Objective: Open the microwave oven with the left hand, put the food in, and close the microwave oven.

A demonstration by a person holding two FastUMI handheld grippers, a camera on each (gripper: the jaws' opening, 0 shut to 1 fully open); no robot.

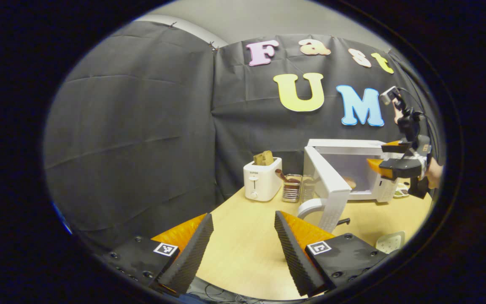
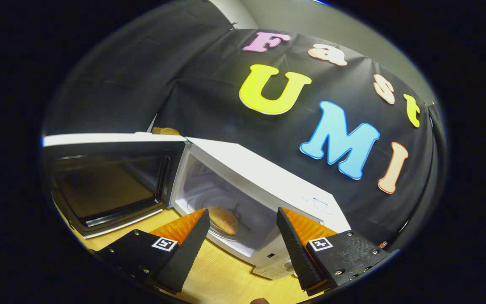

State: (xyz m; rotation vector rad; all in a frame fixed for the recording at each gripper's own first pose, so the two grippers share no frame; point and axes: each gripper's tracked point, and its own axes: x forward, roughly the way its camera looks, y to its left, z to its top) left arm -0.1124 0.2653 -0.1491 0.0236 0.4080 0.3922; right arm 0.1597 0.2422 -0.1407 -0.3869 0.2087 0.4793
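The table (image 1: 247,249) is a light wood surface set against the black cloth wall (image 1: 141,126) of the booth.

The microwave oven (image 1: 352,169) stands on the table near its far right side. Its door (image 1: 327,185) is swung fully open to the left, seen edge-on in the left gripper view and as a dark glass panel (image 2: 103,185) in the right gripper view. The cavity (image 2: 226,198) is lit and exposed.

The toaster (image 1: 262,179) stands to the left of the microwave oven, with slices of bread (image 1: 263,158) upright in its slots. A clear container (image 1: 292,188) sits between the toaster and the open door.

The food (image 2: 223,220), a round browned bun, lies on the turntable inside the cavity. In the left gripper view it is partly visible (image 1: 349,182) behind the door edge.

The left gripper (image 1: 243,242) is above the near table edge, well apart from the microwave oven. Its fingers are spread and nothing is between them.

The right gripper (image 2: 241,236) is in front of the cavity opening, fingers spread and empty, clear of the food. The left gripper view shows it (image 1: 388,162) at the oven's right front, held by a hand (image 1: 435,175).

A small white object (image 1: 390,241) lies on the table near the right edge; its type cannot be determined.
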